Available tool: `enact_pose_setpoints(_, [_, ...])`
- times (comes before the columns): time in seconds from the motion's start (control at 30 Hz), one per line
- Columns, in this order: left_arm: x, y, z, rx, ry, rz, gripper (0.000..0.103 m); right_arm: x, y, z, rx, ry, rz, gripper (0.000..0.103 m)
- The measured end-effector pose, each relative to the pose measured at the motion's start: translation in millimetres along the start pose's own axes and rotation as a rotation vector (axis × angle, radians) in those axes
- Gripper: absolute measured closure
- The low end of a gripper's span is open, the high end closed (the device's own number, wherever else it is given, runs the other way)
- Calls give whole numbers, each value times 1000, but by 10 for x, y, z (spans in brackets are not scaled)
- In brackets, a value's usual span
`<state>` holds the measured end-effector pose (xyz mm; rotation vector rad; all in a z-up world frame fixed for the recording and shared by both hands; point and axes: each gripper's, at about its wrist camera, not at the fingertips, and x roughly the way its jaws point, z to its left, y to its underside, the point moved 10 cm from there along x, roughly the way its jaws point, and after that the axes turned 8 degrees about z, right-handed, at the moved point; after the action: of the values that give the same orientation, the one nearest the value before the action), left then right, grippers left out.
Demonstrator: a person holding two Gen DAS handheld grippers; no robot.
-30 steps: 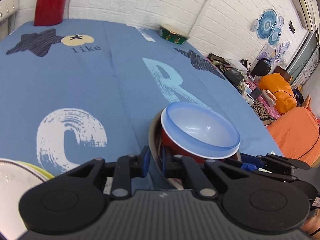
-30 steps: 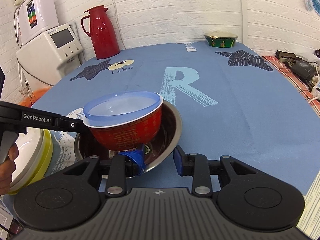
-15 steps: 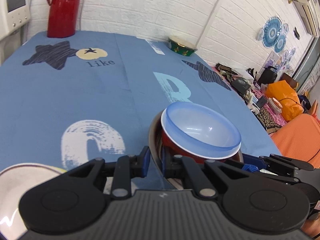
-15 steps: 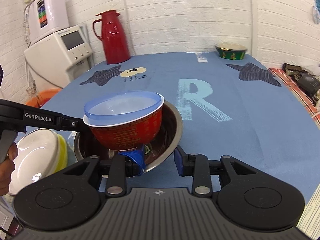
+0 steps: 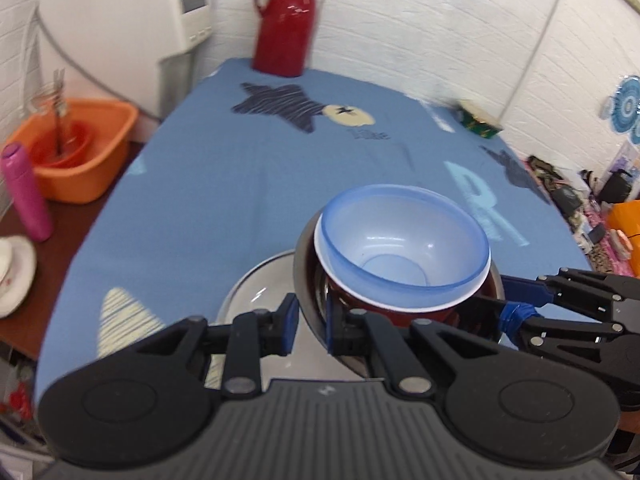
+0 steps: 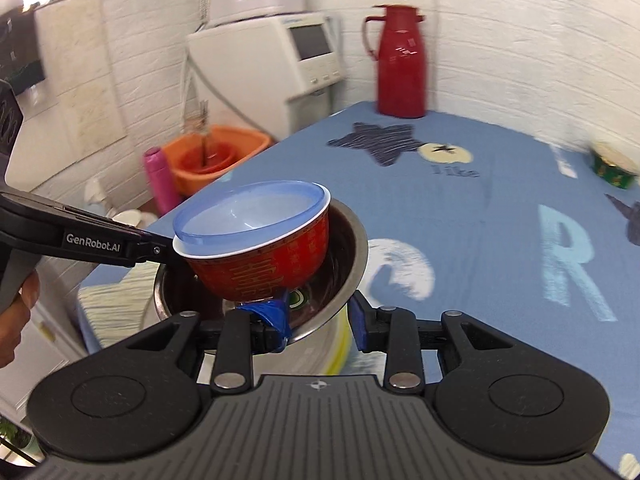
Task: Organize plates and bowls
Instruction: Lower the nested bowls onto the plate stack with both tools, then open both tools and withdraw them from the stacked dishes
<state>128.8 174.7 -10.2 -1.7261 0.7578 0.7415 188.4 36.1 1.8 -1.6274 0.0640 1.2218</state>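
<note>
The stack of bowls hangs above the blue-clothed surface (image 5: 224, 184): a pale blue plastic bowl (image 5: 404, 248) nests in a red bowl with gold characters (image 6: 260, 268), and that sits in a steel bowl (image 6: 348, 252). Far left, off the surface's edge, a pink bottle (image 5: 26, 192) stands beside an orange tub (image 5: 80, 148), with a white appliance (image 5: 116, 40) behind. Next comes the left hand-held gripper (image 5: 310, 320), its blue-padded fingers (image 5: 290, 318) clamped on the near rim of the steel bowl, one inside and one outside the wall. Below and just left of the stack lies a white plate with a yellow edge (image 5: 256, 292), resting on the cloth. At the back stands a red thermos jug (image 5: 286, 20). To the right, the right hand-held gripper (image 6: 318, 318) straddles the opposite rim of the steel bowl; its left finger lies inside under the red bowl's foot while the right finger stands clear outside, so the jaws are apart. Farther right, a green and gold bowl (image 6: 614, 166) sits near the wall, well apart from the stack.
</note>
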Motion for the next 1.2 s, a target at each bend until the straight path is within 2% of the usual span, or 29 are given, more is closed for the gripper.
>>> enact_pose_setpoints(0.23, [118,343,304,-63,-1,64,103,206,211,218,0,-21,88,87])
enact_pose_setpoints(0.4, [105,362,304,-43,-16,31,103,281,304,259,30,-22,126,85])
enact_pose_setpoints(0.53, [105,360,314,-39,-31,26,96,249,319,289,44,-43,138,84])
enact_pose_setpoints(0.57, [92,359,325,-43,-29,24,92,223,323,274,46,-37,135,84])
enact_pose_setpoints(0.6, [75,357,349,-50,-40,20,69,188,319,254,45,-27,127,84])
enact_pose_setpoints(0.63, [56,346,403,-61,-67,10,39,123,311,217,45,-10,110,84])
enact_pose_setpoints(0.67, [22,334,436,-71,-68,-12,35,51,301,159,53,9,86,84])
enact_pose_setpoints(0.83, [-145,267,475,-144,-2,-60,35,-305,282,-123,174,34,-39,82])
enact_pose_setpoints(0.93, [-183,223,331,-122,-9,-71,34,-356,303,-258,240,44,-72,81])
enact_pose_setpoints(1.07, [-239,274,33,-74,15,-59,34,-315,459,-500,381,80,-65,79])
enact_pose_setpoints(1.2, [-327,458,-331,13,63,-42,32,-283,687,-629,481,56,-35,78])
